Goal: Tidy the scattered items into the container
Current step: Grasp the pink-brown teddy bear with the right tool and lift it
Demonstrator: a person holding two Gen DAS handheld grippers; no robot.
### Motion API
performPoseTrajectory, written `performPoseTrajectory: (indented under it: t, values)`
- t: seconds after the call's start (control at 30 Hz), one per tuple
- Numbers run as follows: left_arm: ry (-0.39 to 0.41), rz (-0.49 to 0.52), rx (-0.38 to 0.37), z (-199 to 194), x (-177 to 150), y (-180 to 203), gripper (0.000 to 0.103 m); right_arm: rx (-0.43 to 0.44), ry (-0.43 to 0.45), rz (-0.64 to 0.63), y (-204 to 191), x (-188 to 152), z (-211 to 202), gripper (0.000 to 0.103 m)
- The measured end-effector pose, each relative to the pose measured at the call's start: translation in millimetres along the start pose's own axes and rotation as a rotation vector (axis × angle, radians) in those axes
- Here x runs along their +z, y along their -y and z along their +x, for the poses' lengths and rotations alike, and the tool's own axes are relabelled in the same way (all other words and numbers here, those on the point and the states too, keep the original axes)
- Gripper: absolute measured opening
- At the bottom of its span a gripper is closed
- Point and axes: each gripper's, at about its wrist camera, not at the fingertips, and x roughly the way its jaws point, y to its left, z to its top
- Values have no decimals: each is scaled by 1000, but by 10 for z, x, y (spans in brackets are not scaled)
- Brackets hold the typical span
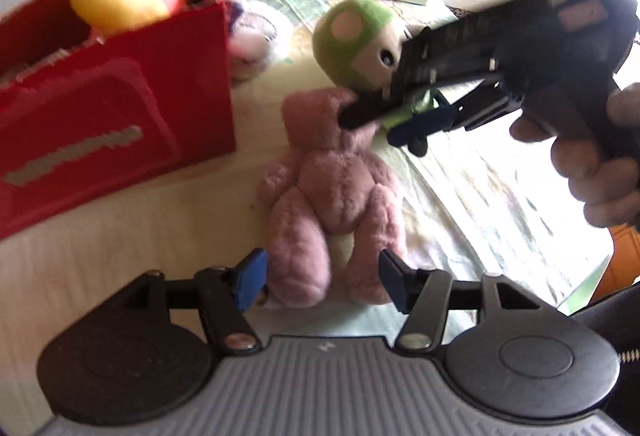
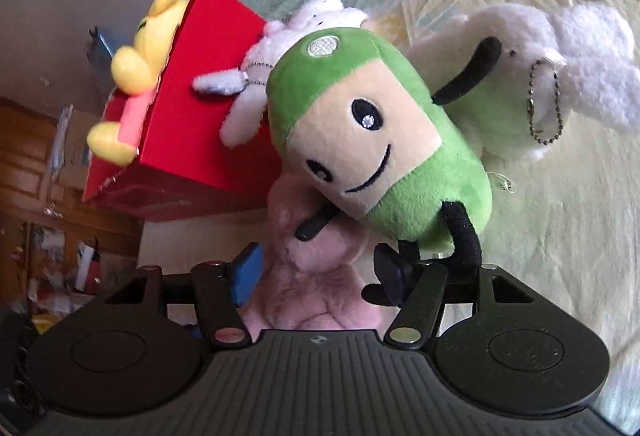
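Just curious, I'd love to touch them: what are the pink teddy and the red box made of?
Pink teddy: looks like soft stuffed plush with a fuzzy, matted pile. Red box: probably cardboard with a smooth red coating; its top rim shows a torn, pale raw edge.

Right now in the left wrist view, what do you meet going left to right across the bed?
Red box with the yellow plush in it → pink bear → green plush → right gripper → person's hand.
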Motion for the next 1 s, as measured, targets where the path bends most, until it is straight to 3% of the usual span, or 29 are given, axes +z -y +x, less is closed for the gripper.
performPoseTrajectory:
  t: [0.13, 0.23, 0.3, 0.33, 0.37, 0.5, 0.67, 0.8, 0.9, 1.0]
  values:
    - [53, 5, 6, -20, 170, -6, 76, -51, -65, -1, -56, 25, 257, 66]
    - [67, 21, 3, 158, 321, 0, 75, 7, -49, 16, -1, 17, 309, 69]
    - [46, 14, -10, 312, 387, -37, 68, 18, -25, 6, 3, 34, 322, 68]
    - [32, 7, -15, 369, 396, -43, 64, 33, -25, 6, 14, 34, 331, 62]
    - [16, -1, -19, 416, 406, -54, 63, 57, -32, 8, 28, 25, 351, 49]
    - [12, 3, -60, 433, 442, -16, 60, 77, -32, -54, -60, -43, 306, 43]
    - [41, 10, -42, 261, 456, 66, 60, 80, -2, -137, -230, -49, 134, 42]
    - [102, -7, -30, -35, 461, 128, 59, 83, 61, -263, -449, -97, -86, 42]
    - [178, 5, -13, -316, 469, 196, 59, 94, 158, -374, -663, -154, -285, 41]
    - [264, 30, 6, -535, 513, 245, 59, 135, 254, -404, -777, -132, -479, 41]
